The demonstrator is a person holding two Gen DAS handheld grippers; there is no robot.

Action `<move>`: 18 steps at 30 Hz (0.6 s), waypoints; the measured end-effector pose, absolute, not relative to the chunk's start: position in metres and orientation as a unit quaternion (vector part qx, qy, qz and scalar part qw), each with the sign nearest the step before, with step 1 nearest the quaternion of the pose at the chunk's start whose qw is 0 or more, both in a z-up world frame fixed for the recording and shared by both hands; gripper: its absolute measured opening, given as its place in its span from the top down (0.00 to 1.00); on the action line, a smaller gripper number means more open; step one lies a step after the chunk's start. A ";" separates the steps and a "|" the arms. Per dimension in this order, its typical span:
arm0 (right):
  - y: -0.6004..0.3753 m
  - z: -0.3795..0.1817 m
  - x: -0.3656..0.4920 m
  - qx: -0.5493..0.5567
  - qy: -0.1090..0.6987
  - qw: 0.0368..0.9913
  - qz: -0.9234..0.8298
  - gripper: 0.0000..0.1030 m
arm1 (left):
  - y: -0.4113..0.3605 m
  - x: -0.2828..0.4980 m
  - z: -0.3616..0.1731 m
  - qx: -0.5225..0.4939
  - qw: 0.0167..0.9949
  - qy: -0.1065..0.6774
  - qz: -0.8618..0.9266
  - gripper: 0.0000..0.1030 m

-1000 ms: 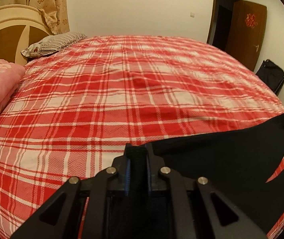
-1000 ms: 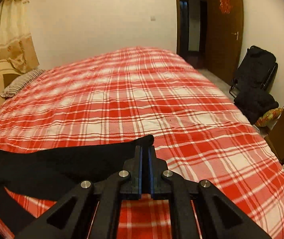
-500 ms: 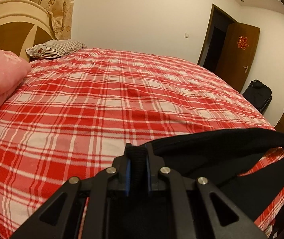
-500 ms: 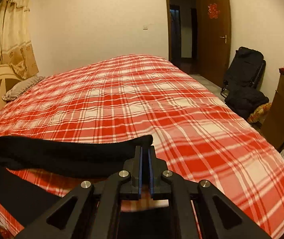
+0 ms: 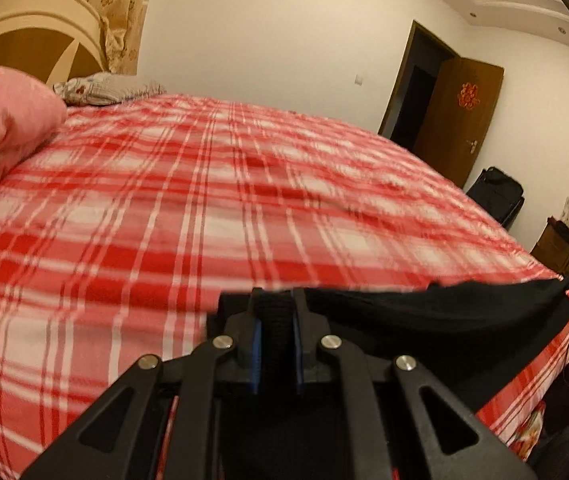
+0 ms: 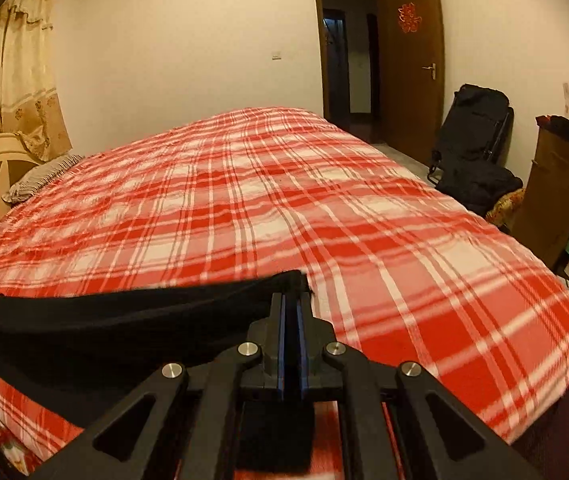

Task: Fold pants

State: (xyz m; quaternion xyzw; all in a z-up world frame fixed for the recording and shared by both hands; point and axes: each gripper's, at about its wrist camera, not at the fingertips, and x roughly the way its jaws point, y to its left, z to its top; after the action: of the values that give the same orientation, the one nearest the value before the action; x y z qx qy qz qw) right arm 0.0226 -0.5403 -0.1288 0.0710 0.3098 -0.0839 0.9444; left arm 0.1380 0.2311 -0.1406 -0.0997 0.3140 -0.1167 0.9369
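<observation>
The black pants point(image 5: 436, 332) hang stretched between my two grippers above the near edge of the red plaid bed point(image 5: 224, 200). My left gripper point(image 5: 275, 300) is shut on one corner of the black pants, the fabric bunched between its blue pads. My right gripper point(image 6: 291, 300) is shut on the other corner of the pants point(image 6: 124, 320), which sag to the left in the right wrist view. The lower part of the pants is hidden below both grippers.
A pink quilt point(image 5: 0, 136) and a striped pillow point(image 5: 100, 90) lie at the head of the bed by the headboard point(image 5: 32, 40). A black folding chair point(image 6: 472, 148), a wooden cabinet point(image 6: 556, 192) and an open door point(image 6: 408, 60) stand to the right of the bed point(image 6: 284, 208).
Both grippers have risen and tilted up with the pants, so more wall and ceiling show. The pants have lifted off the bed and hang taut between the grippers.
</observation>
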 end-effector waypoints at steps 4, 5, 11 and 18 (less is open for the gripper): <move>-0.540 -0.136 0.012 0.072 0.315 0.942 -0.087 0.95 | 0.229 0.127 -0.154 -0.089 0.935 0.323 -0.119 0.87; -0.540 -0.137 0.009 0.071 0.316 0.942 -0.088 0.95 | 0.228 0.123 -0.156 -0.084 0.935 0.323 -0.119 0.87; -0.540 -0.138 -0.003 0.063 0.328 0.939 -0.086 0.95 | 0.231 0.111 -0.158 -0.071 0.934 0.327 -0.121 0.83; -0.534 -0.122 -0.032 0.033 0.334 0.935 -0.116 0.54 | 0.244 0.087 -0.156 -0.045 0.940 0.324 -0.094 0.49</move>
State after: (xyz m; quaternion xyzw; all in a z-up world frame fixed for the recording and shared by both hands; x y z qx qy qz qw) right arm -0.0322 -0.5337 -0.1219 0.0328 0.3336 -0.1164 0.9349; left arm 0.0874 0.2435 -0.1562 -0.0447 0.3243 -0.0943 0.9402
